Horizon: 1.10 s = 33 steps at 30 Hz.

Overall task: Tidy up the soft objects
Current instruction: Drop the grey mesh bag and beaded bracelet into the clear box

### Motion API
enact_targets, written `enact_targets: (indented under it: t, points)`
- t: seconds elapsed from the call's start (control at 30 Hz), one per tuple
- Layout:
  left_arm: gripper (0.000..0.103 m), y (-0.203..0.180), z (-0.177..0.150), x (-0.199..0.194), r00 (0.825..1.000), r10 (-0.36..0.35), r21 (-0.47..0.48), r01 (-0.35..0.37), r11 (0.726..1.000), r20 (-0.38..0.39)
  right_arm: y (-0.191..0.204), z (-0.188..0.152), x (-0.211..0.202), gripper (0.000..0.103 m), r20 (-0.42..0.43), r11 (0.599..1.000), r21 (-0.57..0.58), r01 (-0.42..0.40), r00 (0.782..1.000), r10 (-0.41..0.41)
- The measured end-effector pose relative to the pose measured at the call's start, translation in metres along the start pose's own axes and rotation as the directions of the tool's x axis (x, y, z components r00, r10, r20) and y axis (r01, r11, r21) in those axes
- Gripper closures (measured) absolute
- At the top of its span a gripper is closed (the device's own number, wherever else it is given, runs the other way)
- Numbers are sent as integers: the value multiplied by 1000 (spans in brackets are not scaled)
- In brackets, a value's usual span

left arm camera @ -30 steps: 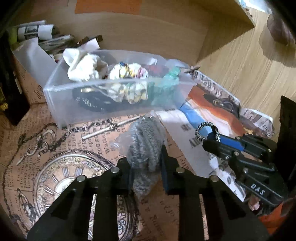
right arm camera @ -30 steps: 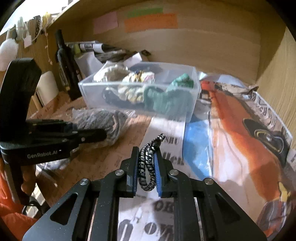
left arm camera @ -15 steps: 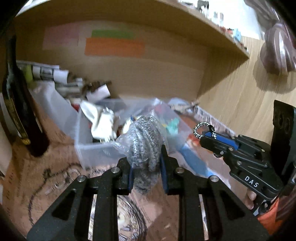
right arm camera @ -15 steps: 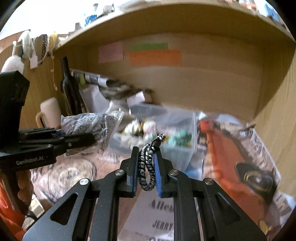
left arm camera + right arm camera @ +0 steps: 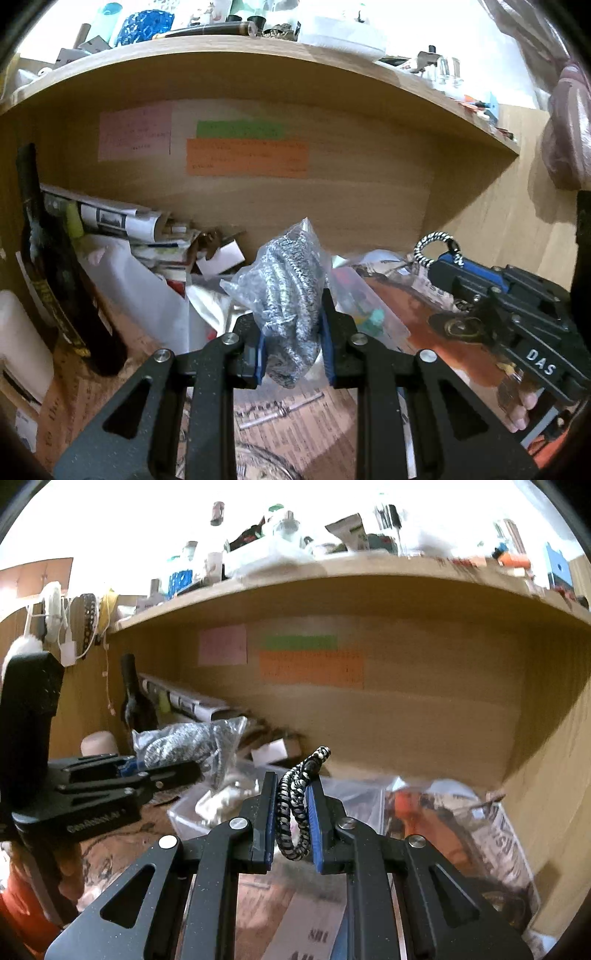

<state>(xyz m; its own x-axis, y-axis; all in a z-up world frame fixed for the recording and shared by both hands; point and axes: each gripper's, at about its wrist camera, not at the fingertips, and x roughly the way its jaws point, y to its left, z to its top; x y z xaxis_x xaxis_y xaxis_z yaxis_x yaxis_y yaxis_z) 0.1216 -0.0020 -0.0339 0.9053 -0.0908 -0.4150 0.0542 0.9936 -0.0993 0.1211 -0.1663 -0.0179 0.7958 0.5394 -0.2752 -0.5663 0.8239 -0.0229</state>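
Note:
My left gripper [image 5: 291, 325] is shut on a clear bag of grey knitted fabric [image 5: 284, 295] and holds it up in the air; the bag also shows in the right wrist view [image 5: 188, 742]. My right gripper [image 5: 291, 812] is shut on a black-and-white braided hair tie [image 5: 295, 812], also lifted; the tie shows in the left wrist view [image 5: 436, 247]. The clear plastic bin [image 5: 354, 797] with several soft items lies below and behind both grippers, partly hidden in the left wrist view [image 5: 369, 306].
A dark bottle [image 5: 55, 277] stands at the left. Rolled papers [image 5: 122, 221] lie against the wooden back wall under a cluttered shelf [image 5: 258, 48]. Printed paper [image 5: 461, 834] covers the desk at the right.
Both grippers have risen from the desk with their loads, and the views have tilted up toward the shelf. The bin now sits lower in both views.

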Motion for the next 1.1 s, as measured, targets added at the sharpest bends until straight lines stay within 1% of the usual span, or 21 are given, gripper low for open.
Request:
enact_targets:
  t: [0.1,0.27,0.37,0.47,0.6,0.83,0.93,1.0,1.03,1.07,1.1]
  points:
    - [79,1,6,13,1000,12,-1,-12,1000,-11,-1,5,7,89,7,1000,-4,3,1000,-3]
    - [79,3,11,37,998,37,13,-37,999,-41,-4,8,24,89,-15,1000,8,-14,1000,14]
    - [80,4,10,55,996,46,24,-44,999,-78,-6,6,37,89,-38,1000,10,-8,999,9]
    - [79,7,6,75,990,47,27,-44,999,-130,-12,-1,58,89,-86,1000,20,1,996,1]
    - [79,11,-3,103,978,44,31,-38,999,-206,-19,-13,86,89,-175,999,28,18,985,-13]
    - [80,14,-14,128,963,35,33,-27,999,-267,-21,-32,119,89,-270,1000,4,29,963,-27]
    - [79,15,-19,135,948,9,21,-3,1000,-318,-25,-39,131,88,-311,999,-12,45,949,-47]
    - [74,17,-21,138,941,-10,3,11,1000,-338,-27,-44,136,81,-345,999,-4,35,938,-34]
    - [70,18,-22,138,940,-16,-3,16,1000,-342,-28,-46,138,74,-357,999,1,33,934,-31]
    - [67,19,-23,138,939,-21,-7,20,1000,-343,-29,-47,140,70,-367,1000,5,31,930,-27]
    - [66,19,-22,136,940,-26,-9,25,1000,-339,-29,-48,140,69,-374,999,2,35,927,-32]
